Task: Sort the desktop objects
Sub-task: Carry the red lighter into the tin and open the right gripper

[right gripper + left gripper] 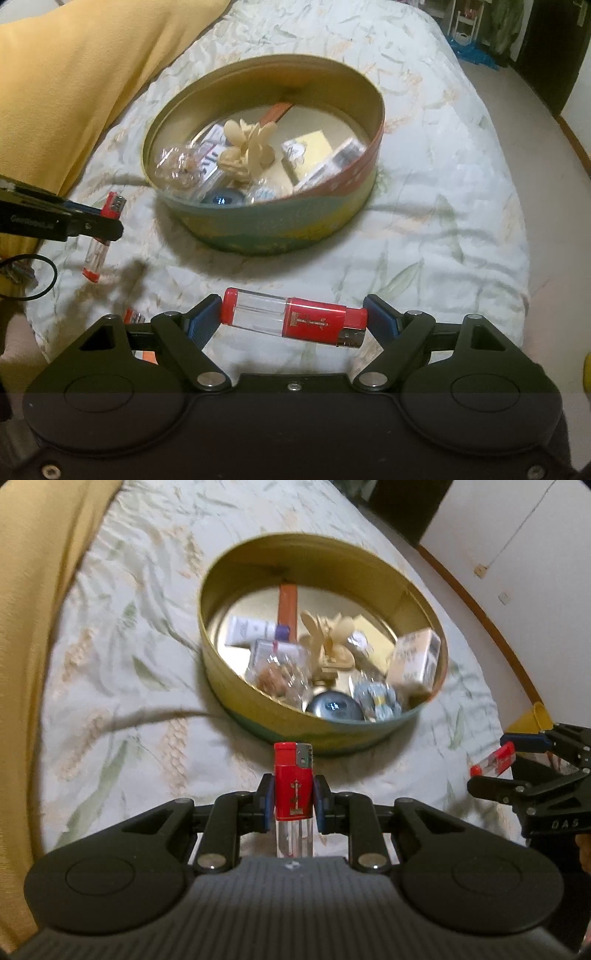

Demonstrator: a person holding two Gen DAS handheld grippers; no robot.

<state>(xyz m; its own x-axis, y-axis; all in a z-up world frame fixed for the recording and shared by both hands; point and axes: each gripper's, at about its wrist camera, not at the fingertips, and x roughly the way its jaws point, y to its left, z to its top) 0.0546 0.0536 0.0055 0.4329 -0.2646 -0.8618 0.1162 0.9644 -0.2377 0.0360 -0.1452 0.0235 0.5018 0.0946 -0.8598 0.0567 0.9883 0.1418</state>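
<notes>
My left gripper (293, 801) is shut on a red and clear lighter (293, 790), held upright just short of the round tin (321, 734). My right gripper (295, 321) is shut on a second red lighter (295, 323), held lengthwise end to end between the pads, above the bedspread in front of the tin (273, 225). The tin holds several small items: a cream flower clip (247, 147), small boxes, a clear bag, a dark round object. In the right wrist view the left gripper (92, 225) shows at left with its lighter (101, 236). In the left wrist view the right gripper (517, 764) shows at right.
The tin sits on a pale leaf-patterned bedspread (443, 184). A yellow pillow (74, 81) lies at the back left. A third lighter (133, 317) peeks out by my right gripper's left finger. A black ring and cable (26, 277) lie at the left edge. Floor lies to the right.
</notes>
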